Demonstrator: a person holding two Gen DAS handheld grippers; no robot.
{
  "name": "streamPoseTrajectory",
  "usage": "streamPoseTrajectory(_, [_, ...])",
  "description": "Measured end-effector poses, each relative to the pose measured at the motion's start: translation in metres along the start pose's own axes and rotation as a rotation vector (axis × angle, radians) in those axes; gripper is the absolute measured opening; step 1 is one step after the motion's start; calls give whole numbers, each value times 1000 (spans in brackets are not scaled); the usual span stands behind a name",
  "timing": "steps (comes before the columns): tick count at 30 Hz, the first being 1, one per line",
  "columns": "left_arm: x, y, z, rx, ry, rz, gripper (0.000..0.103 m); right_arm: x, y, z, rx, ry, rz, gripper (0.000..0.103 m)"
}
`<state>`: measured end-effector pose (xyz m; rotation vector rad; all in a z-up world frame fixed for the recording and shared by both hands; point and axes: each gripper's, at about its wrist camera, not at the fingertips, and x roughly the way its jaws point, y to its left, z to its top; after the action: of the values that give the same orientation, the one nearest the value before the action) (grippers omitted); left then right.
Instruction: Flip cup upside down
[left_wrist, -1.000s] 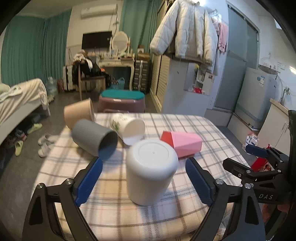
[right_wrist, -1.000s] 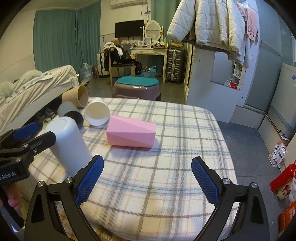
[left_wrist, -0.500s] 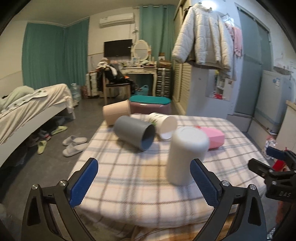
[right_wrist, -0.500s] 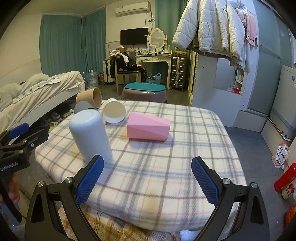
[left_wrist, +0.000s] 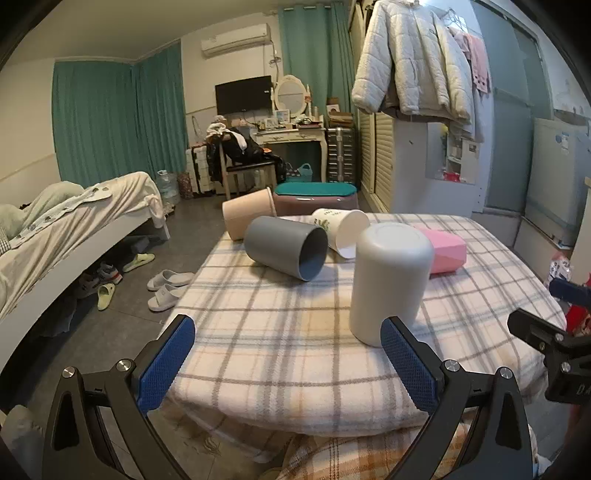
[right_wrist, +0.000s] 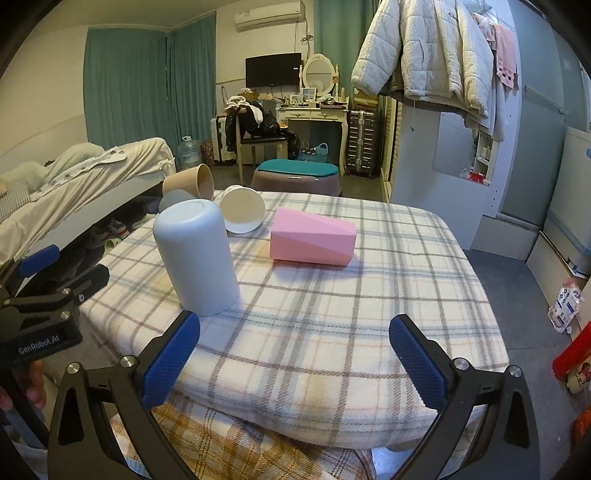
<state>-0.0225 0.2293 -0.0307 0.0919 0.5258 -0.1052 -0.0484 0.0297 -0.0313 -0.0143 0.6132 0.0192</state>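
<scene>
A white cup (left_wrist: 388, 280) stands upside down on the plaid-covered table (left_wrist: 280, 332); it also shows in the right wrist view (right_wrist: 197, 258). My left gripper (left_wrist: 288, 362) is open and empty, pulled back at the table's near edge, with the cup just past its right fingertip. My right gripper (right_wrist: 295, 358) is open and empty at the near edge, with the cup ahead of its left fingertip. Each gripper shows at the edge of the other's view.
A grey cup (left_wrist: 286, 251), a beige cup (left_wrist: 247, 216), a white paper cup (left_wrist: 341, 232) and a pink faceted cup (right_wrist: 312, 240) lie on their sides farther back. A bed (left_wrist: 66, 229) stands left, a stool (right_wrist: 295, 177) beyond the table, a cabinet (right_wrist: 461, 166) right.
Both grippers have drawn back from the table. The upright white cup, between the left fingers a second ago, now stands free farther ahead.
</scene>
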Motion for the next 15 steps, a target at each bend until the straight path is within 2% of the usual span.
streamPoseTrajectory(15, [-1, 1, -2, -15, 11, -8, 103, 0, -4, 2, 16, 7, -4, 103])
